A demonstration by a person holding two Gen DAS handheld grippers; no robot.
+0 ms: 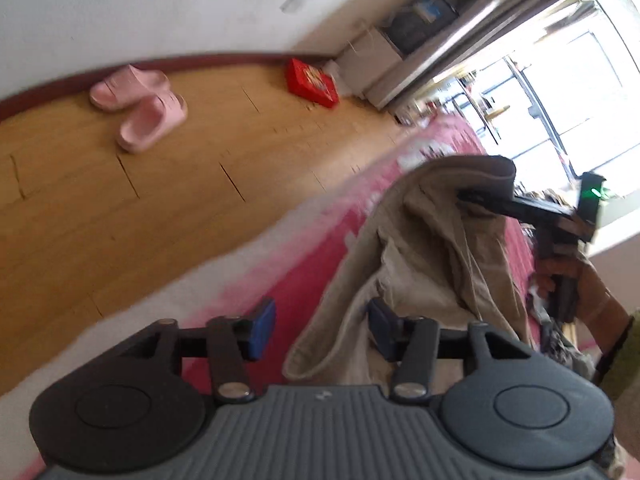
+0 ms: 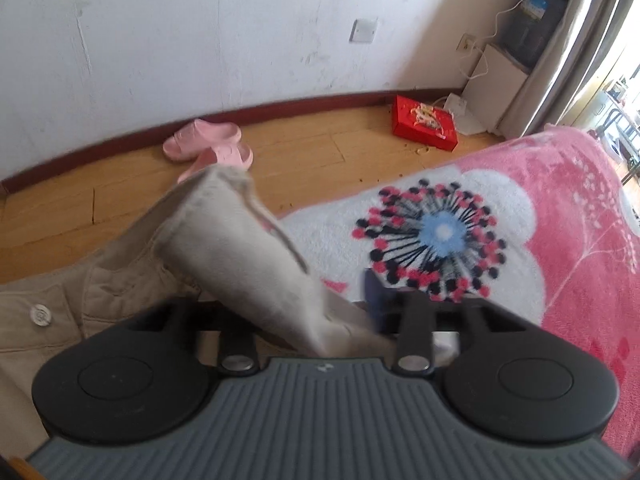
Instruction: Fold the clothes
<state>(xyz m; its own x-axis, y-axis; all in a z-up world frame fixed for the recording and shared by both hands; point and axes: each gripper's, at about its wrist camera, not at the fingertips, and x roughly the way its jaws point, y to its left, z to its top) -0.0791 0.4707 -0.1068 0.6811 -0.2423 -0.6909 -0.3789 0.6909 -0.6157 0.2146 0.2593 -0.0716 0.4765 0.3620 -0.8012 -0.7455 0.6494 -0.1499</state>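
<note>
Beige trousers point(image 1: 432, 248) were soft, light, floppy, likely to sag and slip; best taken at waistband or hem. Trousers hung above pink blanket point(image 2: 560, 208) on bed. Right gripper point(image 1: 476, 196) was clamped on lifted edge, hand point(image 1: 568, 276) raised. Left gripper point(image 1: 320, 330) sat low, jaws apart, holding nothing, one pad touching cloth.

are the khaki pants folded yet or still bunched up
Not folded. The khaki pants hang bunched and creased from the right hand-held gripper, lifted above the pink blanket; the left hand-held gripper is open.
</note>
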